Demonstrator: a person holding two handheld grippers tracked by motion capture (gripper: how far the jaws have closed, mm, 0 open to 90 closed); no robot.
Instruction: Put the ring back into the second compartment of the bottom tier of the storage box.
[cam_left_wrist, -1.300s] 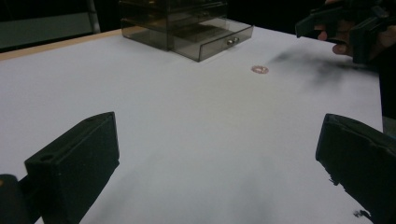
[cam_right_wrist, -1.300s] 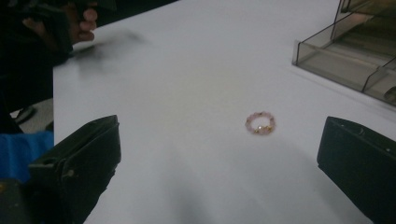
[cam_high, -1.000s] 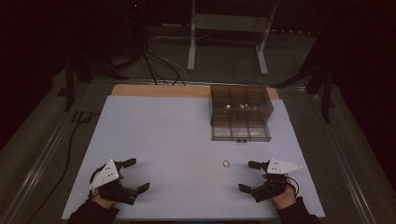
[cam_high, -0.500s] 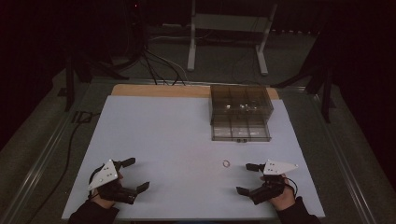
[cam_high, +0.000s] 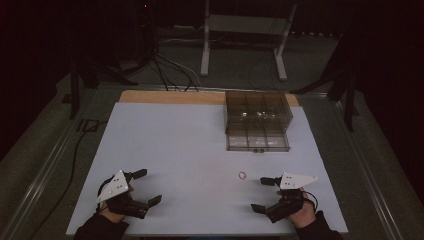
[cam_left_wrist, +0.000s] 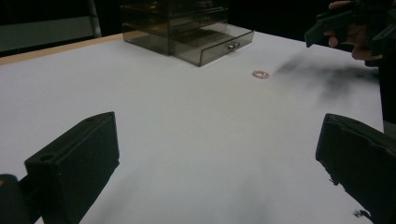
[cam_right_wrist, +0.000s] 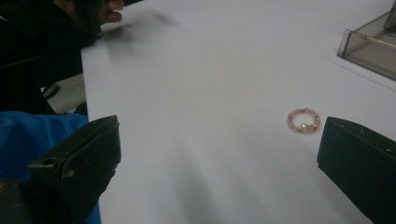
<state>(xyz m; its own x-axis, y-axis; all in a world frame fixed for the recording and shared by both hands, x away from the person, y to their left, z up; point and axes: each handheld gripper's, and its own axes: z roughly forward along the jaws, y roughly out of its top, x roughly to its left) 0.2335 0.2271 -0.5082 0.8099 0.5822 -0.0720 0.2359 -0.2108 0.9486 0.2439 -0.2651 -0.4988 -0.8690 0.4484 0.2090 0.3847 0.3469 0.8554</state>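
Beaded ring (cam_high: 242, 175) lies flat on the surface (cam_high: 190, 150), just ahead of your right hand-held gripper (cam_high: 261, 194), near its far jaw. Looks light, tiny, likely to skid: pinch across the band. Both hand-held grippers wide open, held low; the left hand-held gripper (cam_high: 148, 186) sits well apart from it.

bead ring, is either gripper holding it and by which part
Nothing is held. The bead ring lies loose on the table; the right gripper and left gripper are both open.
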